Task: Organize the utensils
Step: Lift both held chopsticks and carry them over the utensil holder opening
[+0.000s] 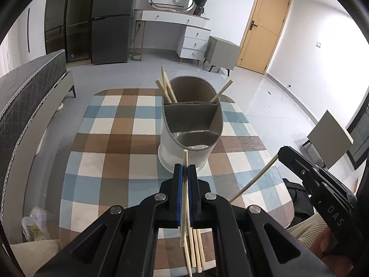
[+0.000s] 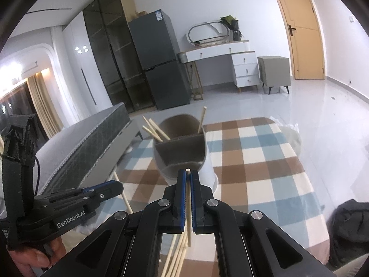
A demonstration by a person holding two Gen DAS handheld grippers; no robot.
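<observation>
Left tongs [image 1: 185, 167]: pressed together, pinching one pale chopstick [image 1: 184, 198] between the blue pads; its tip is sticking out past the fingertips toward 12 o'clock and its tail is running back under the jaws toward 6.
Right tongs [image 2: 188, 172]: pressed together as well, pinching another chopstick [image 2: 189, 207], whose round end is showing just beyond the pads.
Right tongs from the left view: sitting at 3 o'clock [image 1: 284, 153], with a stick [image 1: 253, 180] trailing down toward 7.
Left tongs from the right view: sitting at 8 o'clock [image 2: 117, 188].
Utensil holder [image 1: 184, 149]: a white oval tub with grey dividers, standing on the checked counter [image 1: 110, 143] at 12 o'clock of both tongs, just beyond their tips.
Chopsticks already in the holder [image 1: 166, 87]: leaning in the far compartment, several at its 10 o'clock side and one [image 1: 221, 91] at 2.
Loose chopsticks [image 1: 196, 249]: lying on the counter under the left tongs, at 6 o'clock.
</observation>
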